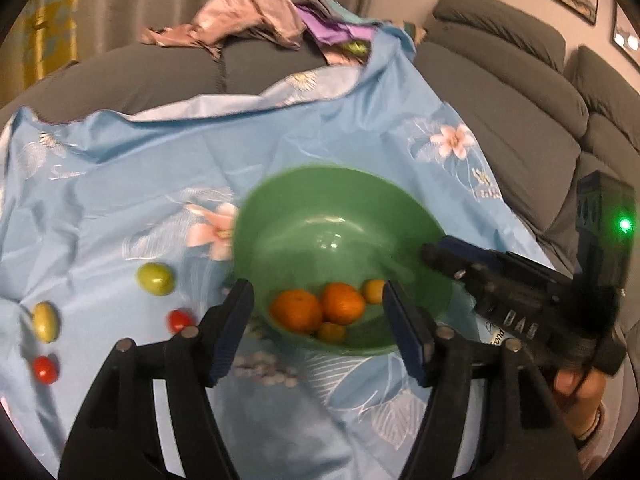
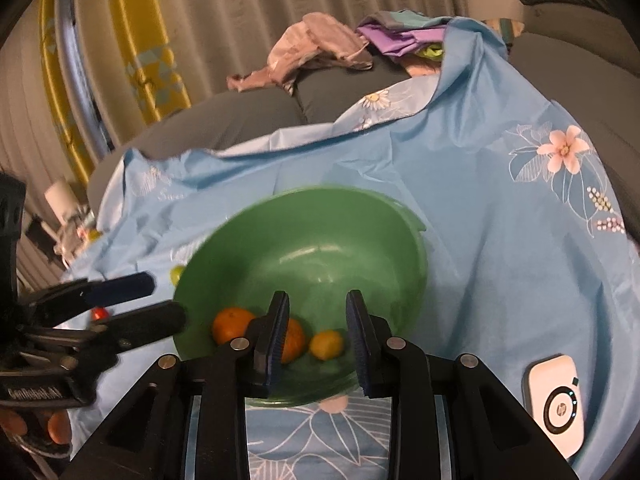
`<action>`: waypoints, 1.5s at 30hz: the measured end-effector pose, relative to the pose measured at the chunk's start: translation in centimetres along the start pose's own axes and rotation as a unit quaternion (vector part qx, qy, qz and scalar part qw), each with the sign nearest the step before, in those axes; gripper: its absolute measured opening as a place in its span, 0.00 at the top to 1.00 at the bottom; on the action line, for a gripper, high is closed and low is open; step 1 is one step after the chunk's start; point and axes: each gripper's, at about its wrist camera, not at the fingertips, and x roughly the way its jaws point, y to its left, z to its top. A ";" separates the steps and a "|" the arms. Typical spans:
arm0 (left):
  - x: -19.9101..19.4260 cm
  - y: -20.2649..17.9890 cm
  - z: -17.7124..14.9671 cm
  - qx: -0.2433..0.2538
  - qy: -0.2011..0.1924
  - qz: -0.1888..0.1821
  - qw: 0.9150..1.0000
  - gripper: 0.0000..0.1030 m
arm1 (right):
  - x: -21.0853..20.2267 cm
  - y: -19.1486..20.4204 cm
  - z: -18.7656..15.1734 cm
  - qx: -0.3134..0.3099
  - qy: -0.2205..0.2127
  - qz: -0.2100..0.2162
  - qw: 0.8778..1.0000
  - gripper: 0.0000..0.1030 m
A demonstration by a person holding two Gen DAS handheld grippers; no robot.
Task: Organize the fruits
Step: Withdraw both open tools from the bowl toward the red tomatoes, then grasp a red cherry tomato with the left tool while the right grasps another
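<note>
A green bowl [image 1: 340,172] [image 2: 320,194] sits on a blue floral cloth [image 1: 160,160]. In it lie two big oranges [image 1: 296,310] [image 1: 343,303] and two small ones [image 1: 374,291]. My left gripper [image 1: 317,286] [image 2: 160,298] hangs open over the bowl's near side with nothing between its fingers. From the right, my right gripper [image 2: 317,295] [image 1: 434,252] reaches over the bowl's rim. Its jaws stand close together and I see nothing pinched between them. Left of the bowl, loose on the cloth, are a green fruit [image 1: 156,279], a yellow fruit [image 1: 44,321] and two red tomatoes [image 1: 180,320] [image 1: 44,369].
The cloth covers a grey sofa seat [image 1: 500,128]. A heap of clothes [image 1: 248,16] lies at the back. A white device [image 2: 556,404] rests on the cloth right of the bowl. A person's hand [image 1: 576,384] grips the right tool. Curtains hang behind.
</note>
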 end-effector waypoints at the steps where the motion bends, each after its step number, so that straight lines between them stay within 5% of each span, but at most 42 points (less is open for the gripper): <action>1: -0.8 0.5 -0.3 -0.003 -0.008 0.008 1.000 0.32 | -0.3 -0.4 0.1 0.009 -0.008 0.001 1.000 0.69; 13: -8.8 8.6 -5.8 -0.072 -0.036 0.129 0.988 0.27 | -1.1 0.8 0.8 0.033 -0.033 0.045 0.998 0.59; 23: -13.5 13.4 -11.6 -0.136 -0.026 0.188 0.972 0.24 | 0.0 8.3 -0.1 -0.056 -0.002 0.128 0.990 0.59; 28: -13.7 14.4 -13.8 -0.149 -0.010 0.192 0.970 0.24 | 0.7 11.3 -1.2 -0.101 0.024 0.155 0.982 0.59; 34: -11.9 13.6 -14.9 -0.121 0.021 0.164 0.979 0.26 | 1.9 13.6 -2.6 -0.132 0.055 0.166 0.976 0.58; 45: -6.8 14.3 -15.7 -0.107 0.097 0.159 0.977 0.53 | 3.4 15.7 -3.9 -0.156 0.087 0.182 0.967 0.59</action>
